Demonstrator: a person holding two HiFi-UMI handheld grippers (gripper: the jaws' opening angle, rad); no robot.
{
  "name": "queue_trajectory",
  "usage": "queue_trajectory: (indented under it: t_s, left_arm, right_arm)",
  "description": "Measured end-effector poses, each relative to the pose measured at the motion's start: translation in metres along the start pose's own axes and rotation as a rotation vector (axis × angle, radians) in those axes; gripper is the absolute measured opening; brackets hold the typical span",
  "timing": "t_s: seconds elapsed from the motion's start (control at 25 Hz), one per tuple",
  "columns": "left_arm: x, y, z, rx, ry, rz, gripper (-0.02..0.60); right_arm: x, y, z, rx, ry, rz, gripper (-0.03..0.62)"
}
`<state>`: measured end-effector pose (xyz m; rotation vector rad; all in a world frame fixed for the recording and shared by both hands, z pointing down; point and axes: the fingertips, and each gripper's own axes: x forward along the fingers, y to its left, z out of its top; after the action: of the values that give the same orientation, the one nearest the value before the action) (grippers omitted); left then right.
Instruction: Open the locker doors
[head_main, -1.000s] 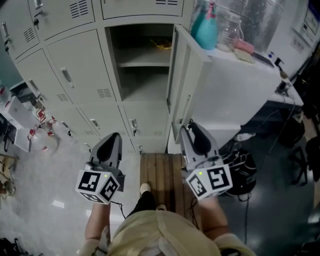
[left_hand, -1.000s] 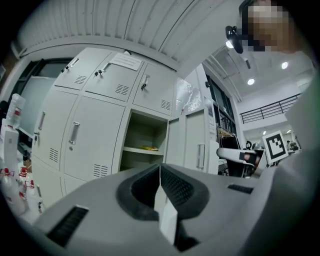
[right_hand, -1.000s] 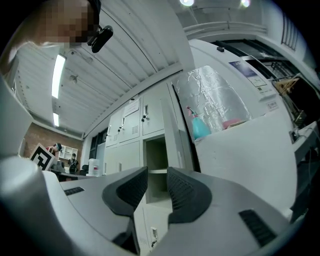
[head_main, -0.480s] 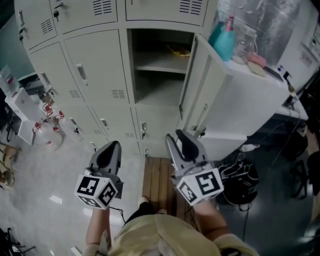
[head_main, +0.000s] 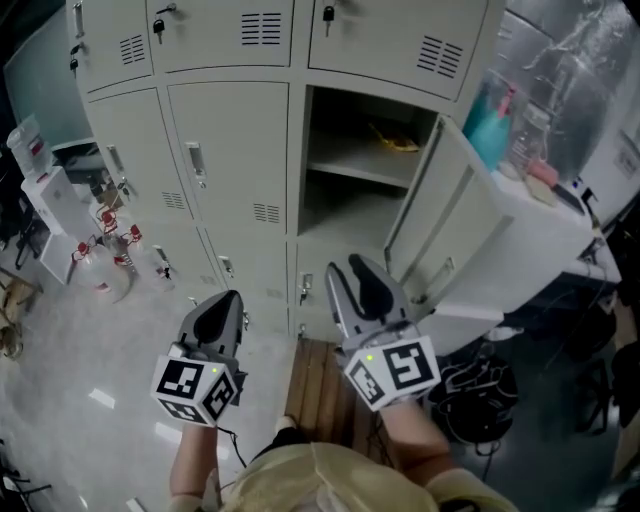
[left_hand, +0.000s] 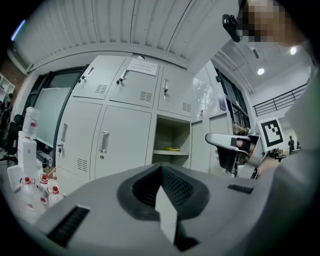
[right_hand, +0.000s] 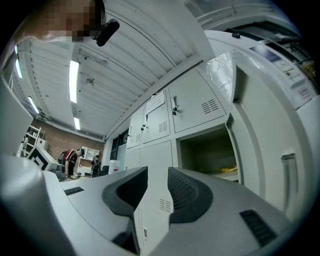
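Lockers (head_main: 235, 140) grey, one door (head_main: 450, 230) ajar, glossy floor (head_main: 80, 380), left gripper (left_hand: 160, 172) closed, right gripper (right_hand: 157, 176) parted, empty.

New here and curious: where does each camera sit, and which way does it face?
Head view: on the person's head, looking steeply down at pale grey metal lockers; shows left gripper, right gripper.
Left gripper view: on the left gripper, along shut jaws, towards lockers.
Right gripper view: on the right gripper, along open jaws, up at lockers.
All share the open locker compartment.
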<state>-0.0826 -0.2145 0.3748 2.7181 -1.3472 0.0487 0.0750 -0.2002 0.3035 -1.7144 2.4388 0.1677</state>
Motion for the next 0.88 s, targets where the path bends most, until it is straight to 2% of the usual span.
queue_trajectory:
  t_s: [0.24,0.56,0.76,0.88]
  left_arm:
    - [0.007,0.027,0.026,0.032,-0.034,0.023,-0.012]
    - [0.014,0.061,0.070,0.092,-0.079,0.024,-0.012]
    - [0.019,0.074,0.098,0.123,-0.127,0.002,-0.012]
    - [0.019,0.086,0.116,0.134,-0.159,0.014,-0.012]
  right_arm:
    - [0.049,0.002,0.030,-0.024,-0.067,-0.002,0.115]
    - [0.106,-0.003,0.079,-0.084,-0.157,-0.051,0.115]
    - [0.134,-0.005,0.104,-0.149,-0.192,-0.086,0.115]
    - [0.148,-0.005,0.119,-0.189,-0.220,-0.103,0.115]
